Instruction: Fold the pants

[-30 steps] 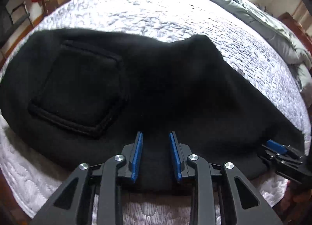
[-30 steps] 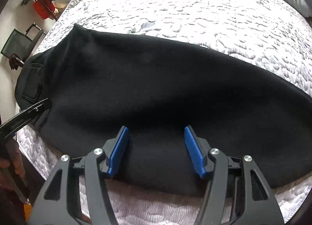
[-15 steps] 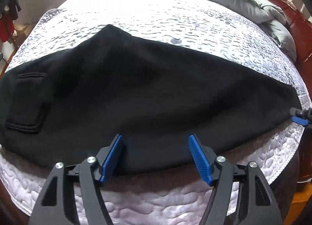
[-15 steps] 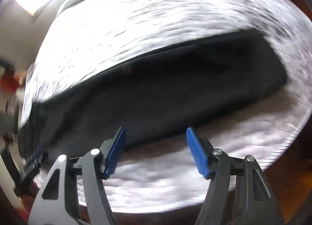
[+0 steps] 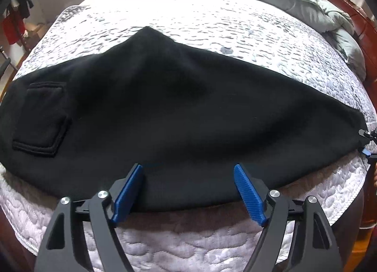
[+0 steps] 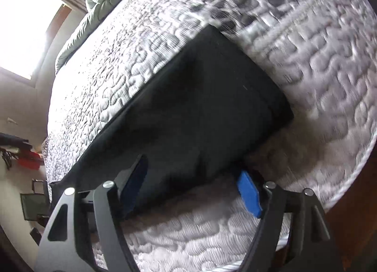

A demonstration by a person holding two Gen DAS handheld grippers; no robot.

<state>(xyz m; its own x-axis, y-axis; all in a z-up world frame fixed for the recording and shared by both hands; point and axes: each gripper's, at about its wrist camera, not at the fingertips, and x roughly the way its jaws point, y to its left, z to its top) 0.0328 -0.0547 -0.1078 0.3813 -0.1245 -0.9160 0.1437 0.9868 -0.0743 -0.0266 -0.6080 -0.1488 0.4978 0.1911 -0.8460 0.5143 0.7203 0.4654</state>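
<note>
On the quilted bed (image 5: 212, 24), black pants (image 5: 176, 107) lie flat.

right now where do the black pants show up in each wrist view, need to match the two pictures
Left wrist: the black pants span the whole middle of the picture, patch pocket at the left, leg end at the right edge.
Right wrist: the black pants run diagonally from lower left to the leg end at centre right; no pocket in view.
Shared landmark: the grey comforter bunched on the far side of the quilted mattress.
</note>
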